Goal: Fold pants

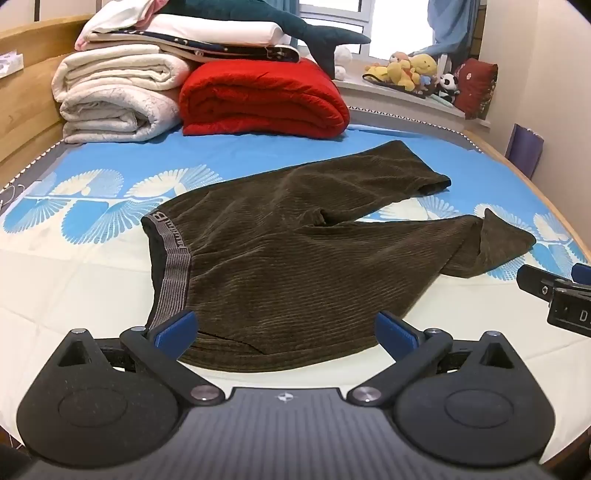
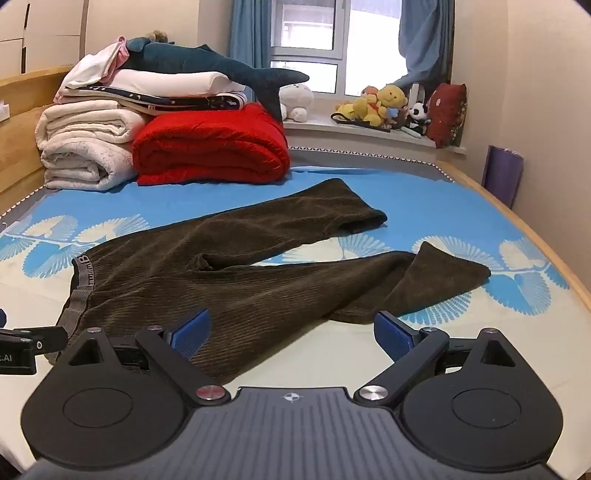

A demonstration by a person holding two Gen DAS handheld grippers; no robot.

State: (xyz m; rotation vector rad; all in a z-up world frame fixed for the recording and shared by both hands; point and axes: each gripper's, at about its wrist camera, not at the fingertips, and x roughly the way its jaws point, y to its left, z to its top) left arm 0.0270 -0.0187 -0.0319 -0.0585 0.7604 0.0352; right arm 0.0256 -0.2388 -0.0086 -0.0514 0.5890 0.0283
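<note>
Dark olive corduroy pants (image 1: 280, 258) lie spread on the bed, grey waistband (image 1: 173, 254) at the left, two legs splayed to the right. The near leg's cuff (image 1: 502, 243) is folded over. My left gripper (image 1: 284, 328) is open and empty just over the pants' near edge, by the waistband corner. In the right wrist view the pants (image 2: 240, 280) lie ahead. My right gripper (image 2: 291, 332) is open and empty over the near leg's edge. The right gripper's side shows at the right edge of the left wrist view (image 1: 554, 291).
A blue and cream patterned sheet (image 1: 74, 258) covers the bed. Folded white quilts (image 1: 118, 99), a red blanket (image 1: 262, 99) and a plush shark (image 1: 295, 29) are stacked at the head. Stuffed toys (image 1: 410, 70) sit on the windowsill. A wooden bed frame (image 2: 517, 225) runs along the right.
</note>
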